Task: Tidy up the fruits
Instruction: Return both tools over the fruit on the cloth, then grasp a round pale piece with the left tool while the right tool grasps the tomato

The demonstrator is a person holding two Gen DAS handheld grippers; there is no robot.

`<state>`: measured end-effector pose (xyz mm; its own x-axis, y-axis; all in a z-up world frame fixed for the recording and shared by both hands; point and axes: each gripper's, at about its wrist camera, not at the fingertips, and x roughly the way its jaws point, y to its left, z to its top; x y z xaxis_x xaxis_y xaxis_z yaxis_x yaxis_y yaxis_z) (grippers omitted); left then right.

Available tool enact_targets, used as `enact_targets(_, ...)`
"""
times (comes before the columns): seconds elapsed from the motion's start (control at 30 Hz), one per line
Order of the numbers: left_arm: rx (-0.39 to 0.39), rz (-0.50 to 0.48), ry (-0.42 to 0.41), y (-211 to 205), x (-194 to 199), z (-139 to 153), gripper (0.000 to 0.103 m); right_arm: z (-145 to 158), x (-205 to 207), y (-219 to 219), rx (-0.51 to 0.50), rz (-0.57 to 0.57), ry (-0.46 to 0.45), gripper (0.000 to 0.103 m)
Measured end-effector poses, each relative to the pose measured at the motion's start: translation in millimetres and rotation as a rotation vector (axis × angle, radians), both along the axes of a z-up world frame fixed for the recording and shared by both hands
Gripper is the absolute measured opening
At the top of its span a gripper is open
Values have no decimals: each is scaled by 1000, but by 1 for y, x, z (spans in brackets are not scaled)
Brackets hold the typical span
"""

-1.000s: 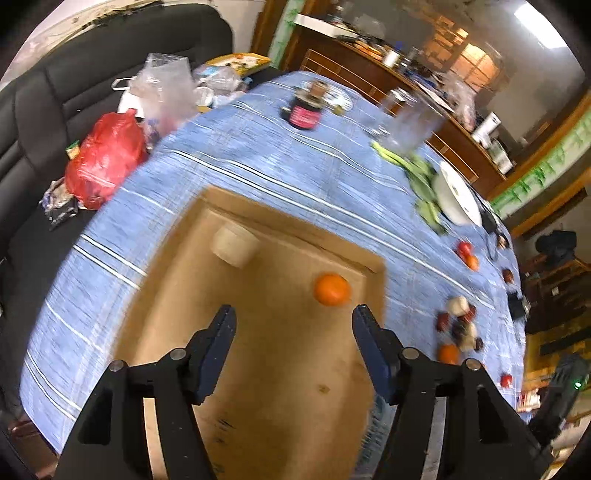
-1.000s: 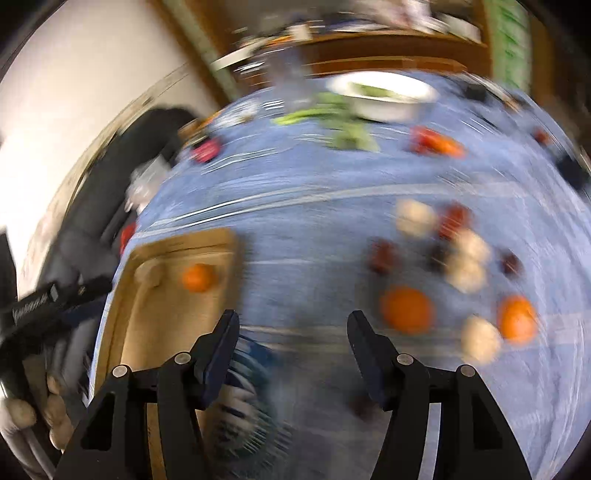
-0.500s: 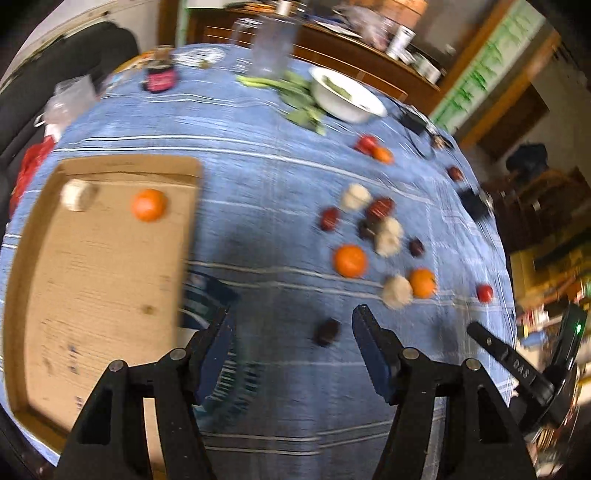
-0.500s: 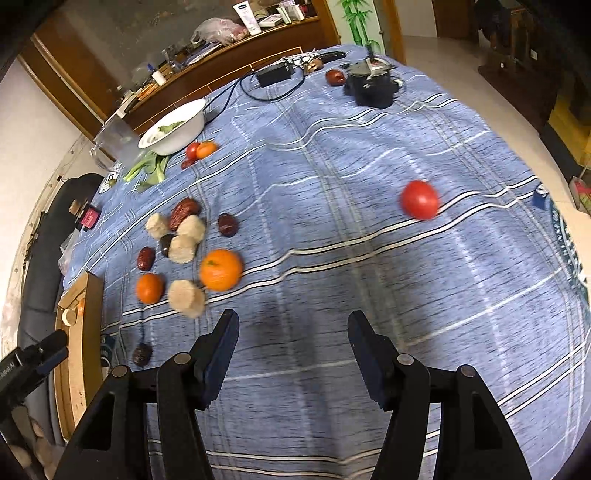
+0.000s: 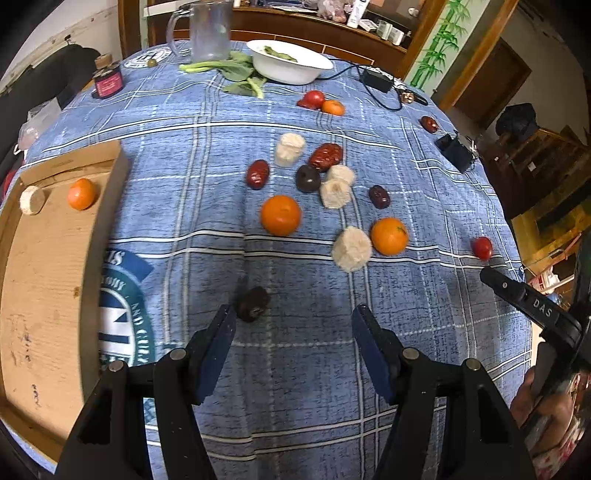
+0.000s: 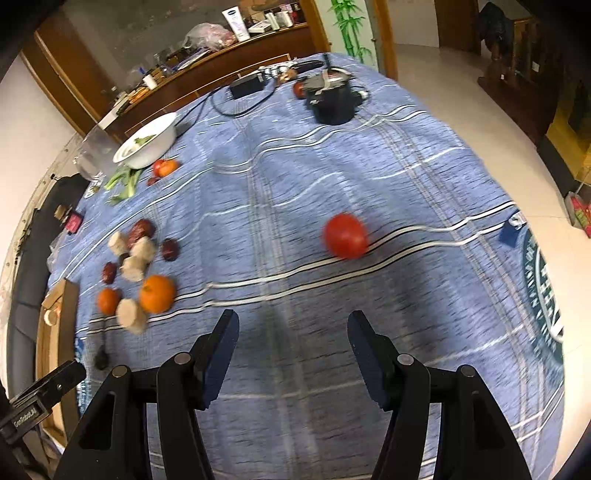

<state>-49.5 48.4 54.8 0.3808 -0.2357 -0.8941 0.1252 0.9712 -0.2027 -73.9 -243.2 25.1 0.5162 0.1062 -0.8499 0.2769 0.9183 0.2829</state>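
Observation:
In the left wrist view my left gripper (image 5: 291, 325) is open over the blue cloth, nothing between its fingers. A dark date (image 5: 253, 303) lies just beyond its left fingertip. Further off sit two oranges (image 5: 280, 215) (image 5: 389, 236), pale round pieces (image 5: 351, 249), red dates (image 5: 258, 173) and a small tomato (image 5: 482, 248). The cardboard tray (image 5: 48, 295) at left holds a small orange (image 5: 81, 193) and a pale piece (image 5: 31, 199). In the right wrist view my right gripper (image 6: 291, 325) is open and empty, with a red tomato (image 6: 345, 235) lying ahead of it.
At the table's far side stand a white bowl (image 5: 290, 66), leafy greens (image 5: 236, 74), a clear jug (image 5: 208, 31), a dark jar (image 5: 108, 79), a power adapter with cable (image 5: 376, 79) and a black device (image 6: 332, 98). The table edge drops to the floor at right.
Both grippers swept right, away from the cardboard tray, and sank slightly. The left one now faces the loose fruit cluster; the right one now faces the lone tomato. Both stayed open.

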Motion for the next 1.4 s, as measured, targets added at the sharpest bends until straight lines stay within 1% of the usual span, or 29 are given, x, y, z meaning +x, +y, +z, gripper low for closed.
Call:
enact_targets(0.17, 1, -40, -14, -23, 13, -7, 64, -1, 8, -17, -62, 3, -9, 65)
enact_targets(0.27, 26, -70, -35, -39, 25, -12, 64, -3, 17, -24, -97, 13, -9, 65)
enact_targets(0.43, 39, -111, -37, -61, 41, -25, 64, -6, 30, -28, -115, 30, -13, 65)
enact_targets(0.6, 56, -117, -19, -71, 53, -38, 63, -10, 41, -22, -131, 50, -6, 65)
enact_targets(0.7, 59, -116, -29, -73, 55, -39, 63, -12, 43, -19, -134, 57, -3, 65)
enact_targets(0.73, 58, -115, -29, -74, 55, -39, 61, -13, 44, -19, -136, 59, -2, 65)
enact_targets(0.77, 61, -114, -34, -74, 54, -38, 57, -14, 44, -18, -138, 60, -1, 65)
enact_targets(0.8, 68, -115, -43, -74, 53, -38, 42, -16, 44, -18, -138, 60, 2, 62)
enact_targets(0.83, 89, -122, -52, -76, 51, -38, 30, -17, 44, -18, -141, 58, 4, 55)
enact_targets(0.87, 103, -131, -57, -77, 50, -38, 30, -17, 43, -18, -152, 53, 1, 51)
enact_targets(0.9, 103, -132, -59, -77, 50, -38, 30, -16, 42, -20, -155, 50, 1, 45)
enact_targets(1.0, 85, -122, -50, -73, 48, -37, 30, -15, 42, -25, -139, 48, 1, 33)
enact_targets(1.17, 58, -110, -50, -67, 42, -31, 30, -12, 35, -27, -125, 33, 0, 33)
enact_targets(1.4, 3, -70, -69, -43, 31, -14, 30, -1, 22, -20, -102, 12, -11, 33)
